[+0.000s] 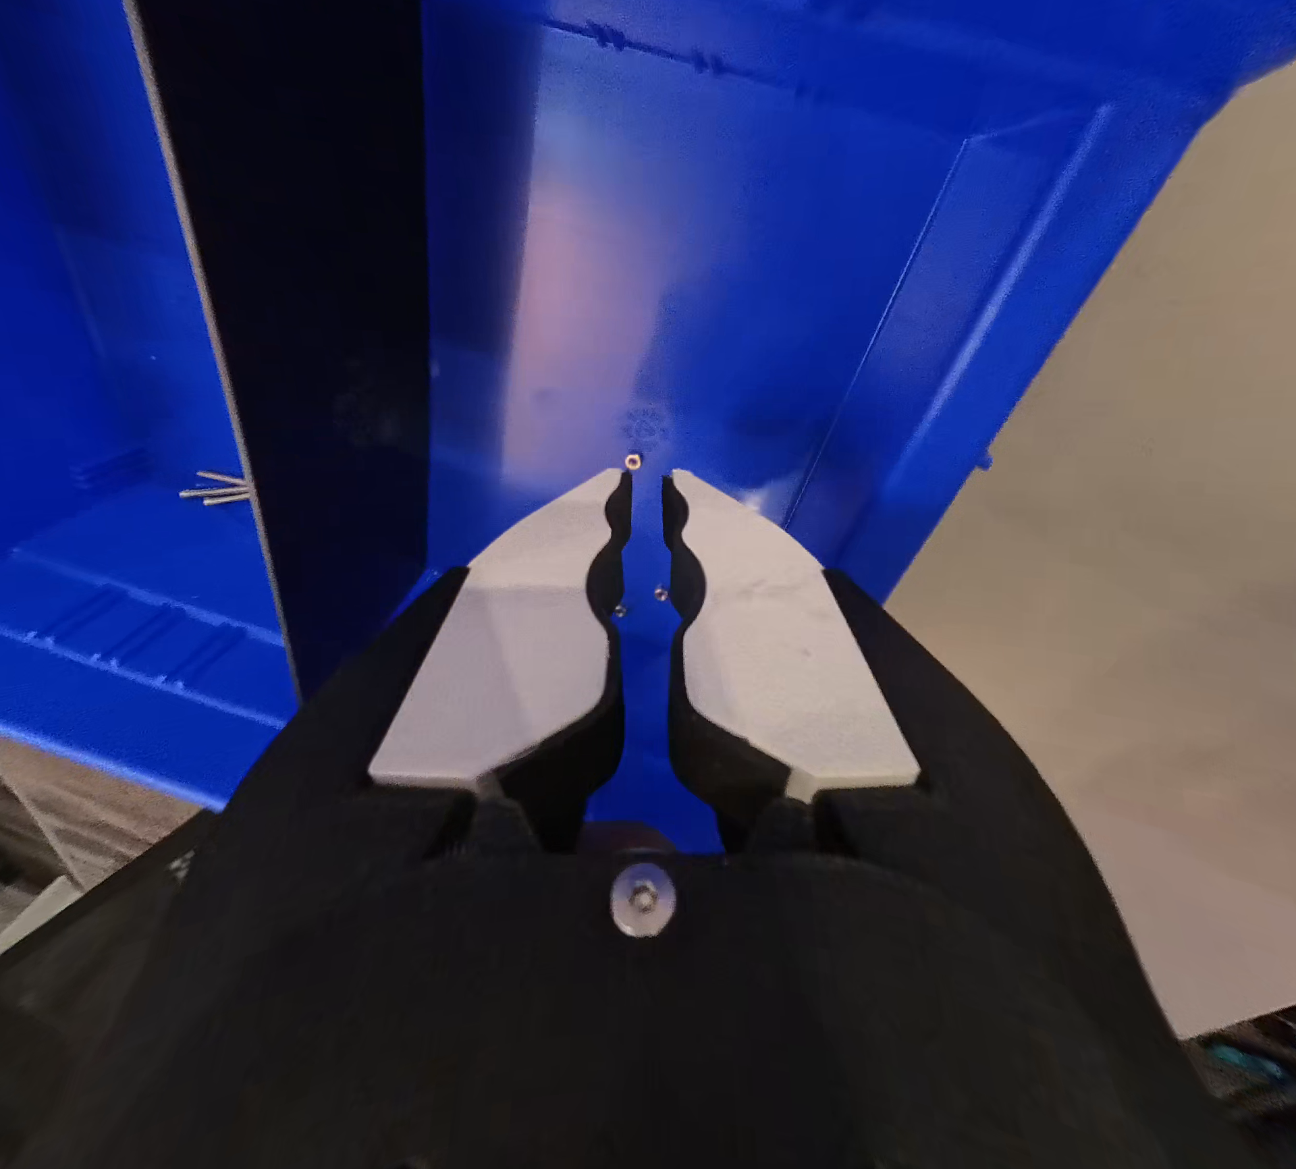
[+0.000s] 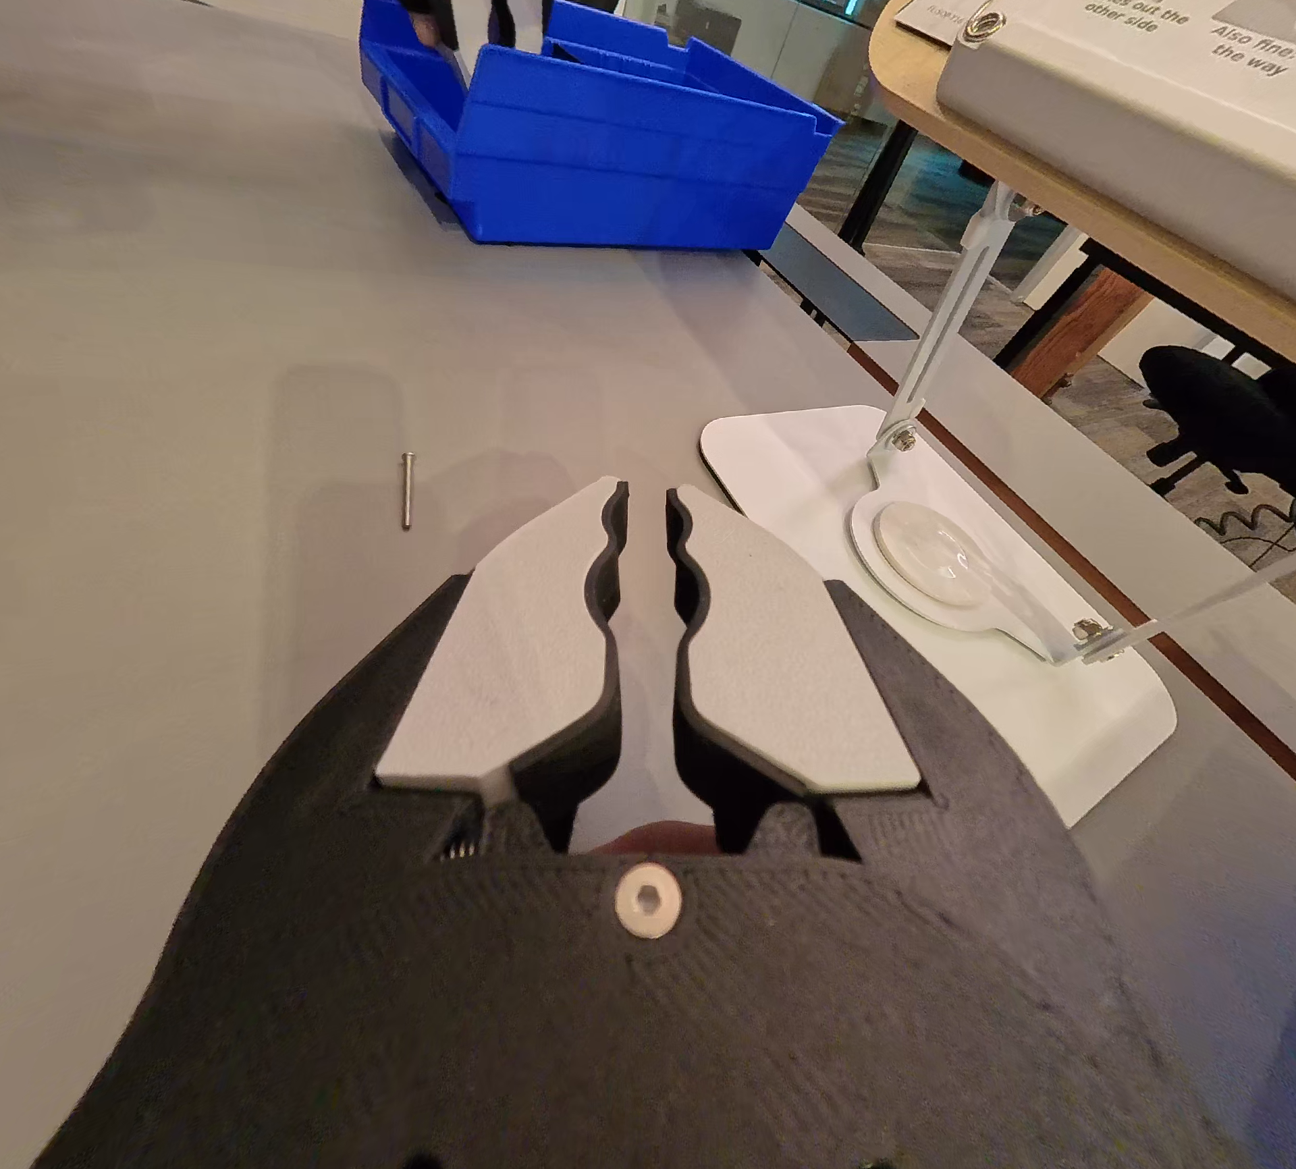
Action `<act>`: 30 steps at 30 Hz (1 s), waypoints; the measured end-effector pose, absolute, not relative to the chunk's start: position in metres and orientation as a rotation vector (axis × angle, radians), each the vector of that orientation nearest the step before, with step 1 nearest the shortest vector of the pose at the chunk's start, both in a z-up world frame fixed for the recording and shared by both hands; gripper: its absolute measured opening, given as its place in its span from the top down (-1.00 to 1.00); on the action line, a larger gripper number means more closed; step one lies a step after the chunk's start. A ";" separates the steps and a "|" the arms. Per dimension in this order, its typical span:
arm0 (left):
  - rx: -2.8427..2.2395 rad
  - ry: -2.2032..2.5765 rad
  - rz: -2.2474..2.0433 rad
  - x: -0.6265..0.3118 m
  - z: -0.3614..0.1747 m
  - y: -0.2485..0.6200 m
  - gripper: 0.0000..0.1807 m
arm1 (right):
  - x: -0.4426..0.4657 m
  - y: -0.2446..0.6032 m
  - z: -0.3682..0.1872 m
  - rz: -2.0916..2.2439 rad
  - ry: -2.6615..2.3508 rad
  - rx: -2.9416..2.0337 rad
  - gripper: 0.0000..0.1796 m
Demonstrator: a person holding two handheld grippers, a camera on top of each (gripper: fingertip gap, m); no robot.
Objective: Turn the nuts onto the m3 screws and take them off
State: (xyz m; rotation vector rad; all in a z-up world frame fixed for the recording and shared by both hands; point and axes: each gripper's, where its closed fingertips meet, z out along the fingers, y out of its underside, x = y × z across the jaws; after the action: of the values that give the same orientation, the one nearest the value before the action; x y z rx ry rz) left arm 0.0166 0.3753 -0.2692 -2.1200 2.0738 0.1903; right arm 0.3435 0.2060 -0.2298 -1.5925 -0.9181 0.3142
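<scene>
Left gripper (image 1: 646,482) reaches down into the blue bin (image 1: 947,308) with its jaws a narrow slot apart and nothing between them; its left fingertip (image 1: 617,480) sits right beside a small nut (image 1: 633,461) on the bin floor, seemingly just short of touching. Two more nuts (image 1: 660,592) show through the slot, nearer the gripper's base. To pick well, I judge the tips should shift so the nut lies centred between them, press lightly to the floor, then close slowly, since so small a nut could skid away. Spare screws (image 1: 221,487) lie left of the bin's divider. Right gripper (image 2: 646,497) hovers over the grey table (image 2: 175,294), jaws slightly parted and empty, one screw (image 2: 406,490) lying to its left.
</scene>
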 end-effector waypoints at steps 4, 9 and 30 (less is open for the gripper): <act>-2.153 2.142 0.240 0.013 -0.281 0.378 0.92 | 0.343 0.206 -0.230 0.315 -0.924 -1.594 0.88; -2.183 2.183 0.280 0.009 -0.293 0.382 0.84 | 0.343 0.206 -0.230 0.317 -0.925 -1.594 0.88; -2.216 2.270 0.264 0.002 -0.305 0.386 0.83 | 0.343 0.205 -0.230 0.322 -0.926 -1.593 0.89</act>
State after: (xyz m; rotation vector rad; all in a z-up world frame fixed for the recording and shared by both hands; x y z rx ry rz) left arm 0.0021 0.3863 -0.3046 -2.2161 2.2696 0.2641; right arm 0.3427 0.2054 -0.2302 -1.5927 -0.9261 0.3222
